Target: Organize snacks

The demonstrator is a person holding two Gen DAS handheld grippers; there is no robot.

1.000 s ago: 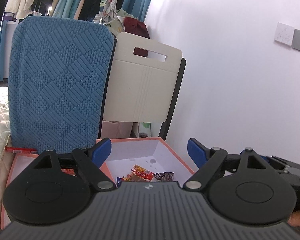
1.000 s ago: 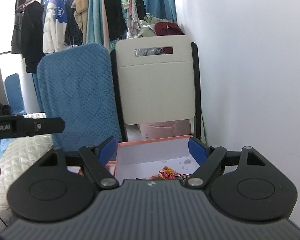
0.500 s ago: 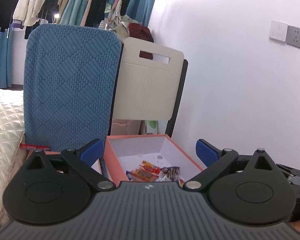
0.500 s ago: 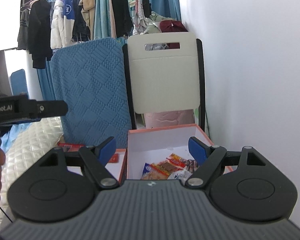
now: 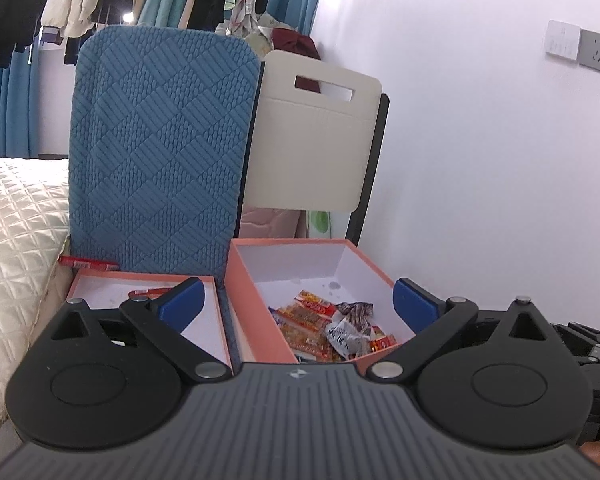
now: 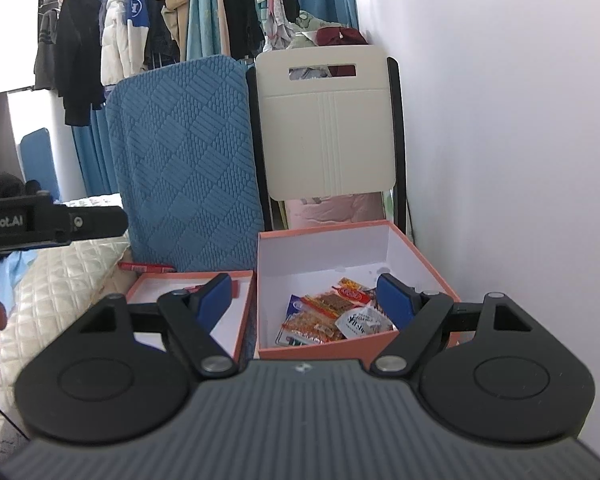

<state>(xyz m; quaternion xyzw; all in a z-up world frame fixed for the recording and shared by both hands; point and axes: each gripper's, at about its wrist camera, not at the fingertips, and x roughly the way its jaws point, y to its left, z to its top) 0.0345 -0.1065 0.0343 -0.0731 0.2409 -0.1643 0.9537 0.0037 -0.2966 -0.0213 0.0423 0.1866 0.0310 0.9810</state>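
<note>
An orange box [image 5: 246, 292] with a white inside holds several snack packets [image 5: 328, 328]; it also shows in the right wrist view [image 6: 324, 344] with the packets [image 6: 332, 312]. Left of it lies its shallow orange lid [image 5: 100, 280], also in the right wrist view [image 6: 244, 320], with a red packet [image 5: 148, 292] in it. Another red packet [image 5: 88, 263] lies behind the lid. My left gripper [image 5: 296, 304] is open and empty above the boxes. My right gripper [image 6: 306, 294] is open and empty, hovering over the box.
A blue quilted cushion [image 5: 160, 152] and a cream folding chair [image 5: 316, 140] stand behind the boxes. A white wall [image 5: 480, 160] is on the right. A quilted bed [image 5: 16, 220] is on the left. The other gripper's body [image 6: 40, 220] shows at the left of the right wrist view.
Both grippers have risen and tilted down, bringing the box, its snacks and the lid more fully into view. Both stay open and empty.
</note>
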